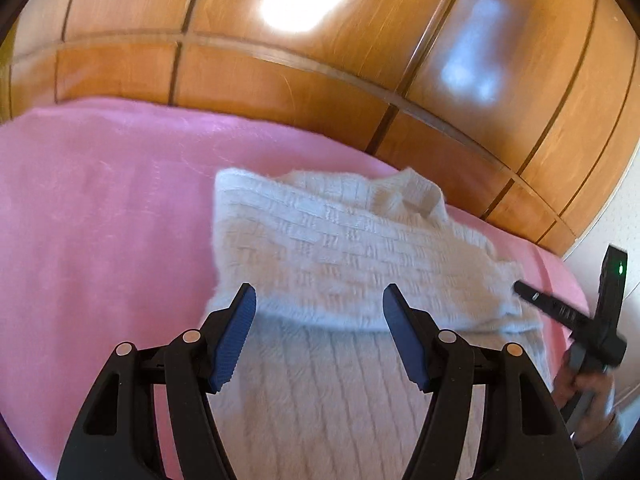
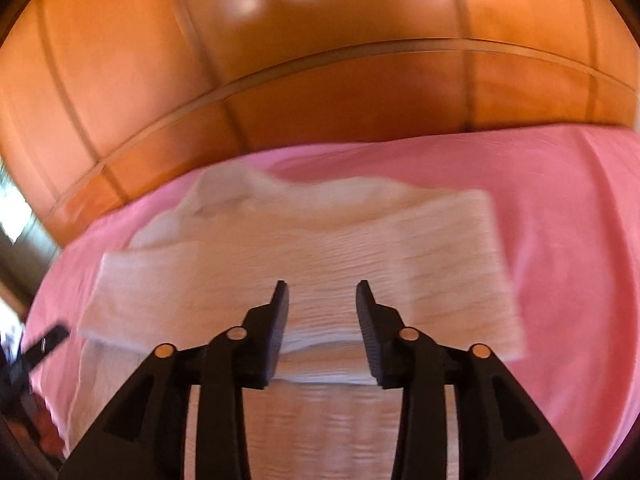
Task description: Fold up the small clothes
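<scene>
Cream knit sweater (image 1: 340,248) lies partly folded on a pink blanket (image 1: 100,208), its upper portion doubled back over the ribbed lower body so that a thick folded edge runs across the garment from left to right. In the left wrist view the collar sits at the far right of the fold, close to the glossy wooden wardrobe panels (image 1: 280,80) that rise behind the bed.

Left gripper (image 1: 320,296) hovers over the near, ribbed part of the sweater with its blue-padded fingers (image 1: 236,340) spread wide and nothing between them. At the right edge of that view, the right gripper (image 1: 520,287) reaches in toward the sweater's right side, held by a person's hand (image 1: 580,388); its black body shows a small green light.

Seen from the right wrist, the picture is smeared by motion, but the right gripper's jaws stand apart with the folded edge of the sweater just beyond them, and no cloth appears to be caught between the dark fingers (image 2: 276,328). The blanket stretches away bare to the right, and the tip of the left gripper shows at the far left edge.
</scene>
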Available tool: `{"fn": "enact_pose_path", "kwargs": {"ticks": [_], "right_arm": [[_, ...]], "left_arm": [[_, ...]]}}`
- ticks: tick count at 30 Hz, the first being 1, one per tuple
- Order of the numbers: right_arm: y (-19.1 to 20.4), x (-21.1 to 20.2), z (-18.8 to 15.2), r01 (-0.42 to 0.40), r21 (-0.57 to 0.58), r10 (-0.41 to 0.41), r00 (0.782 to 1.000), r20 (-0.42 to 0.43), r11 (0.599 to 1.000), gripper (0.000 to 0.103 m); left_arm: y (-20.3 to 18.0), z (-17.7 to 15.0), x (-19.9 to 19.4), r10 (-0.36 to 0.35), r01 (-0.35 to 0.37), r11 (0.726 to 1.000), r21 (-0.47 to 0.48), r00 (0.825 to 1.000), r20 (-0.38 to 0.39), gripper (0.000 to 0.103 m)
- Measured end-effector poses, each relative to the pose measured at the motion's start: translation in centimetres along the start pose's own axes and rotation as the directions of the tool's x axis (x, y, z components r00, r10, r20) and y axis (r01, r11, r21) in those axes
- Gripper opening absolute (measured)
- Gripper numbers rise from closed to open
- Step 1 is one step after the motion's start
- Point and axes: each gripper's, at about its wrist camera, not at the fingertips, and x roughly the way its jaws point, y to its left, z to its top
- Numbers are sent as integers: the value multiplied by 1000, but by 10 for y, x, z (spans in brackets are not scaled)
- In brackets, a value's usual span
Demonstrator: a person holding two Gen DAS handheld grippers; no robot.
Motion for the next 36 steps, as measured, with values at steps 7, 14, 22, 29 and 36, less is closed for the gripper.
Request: {"fn": "enact_pose_path", "kwargs": {"ticks": [7,14,22,29,36], "right_arm": [[-8,37,-12,137,-65,-140,989,-49,989,43],[-6,35,-18,156,-88,-157,988,-10,984,46],[-3,38,-14,117,-68,-118,993,-11,991,55],[-1,2,-25,88,-74,-91,995,-41,993,100],[-42,-51,-68,127,-62,-132,988,-80,990,100]], "left_arm": [[-21,-22,66,10,3,997,81,987,-161,78],[-33,-23,50,58,-38,991,131,987,-153,85],[13,-43,-36,121,-123,992,-23,991,-55,84],[75,-73,-105,41,-47,986,-160,998,-38,80],[58,-119,-106,-56,42,995,-92,986,-157,68]]}}
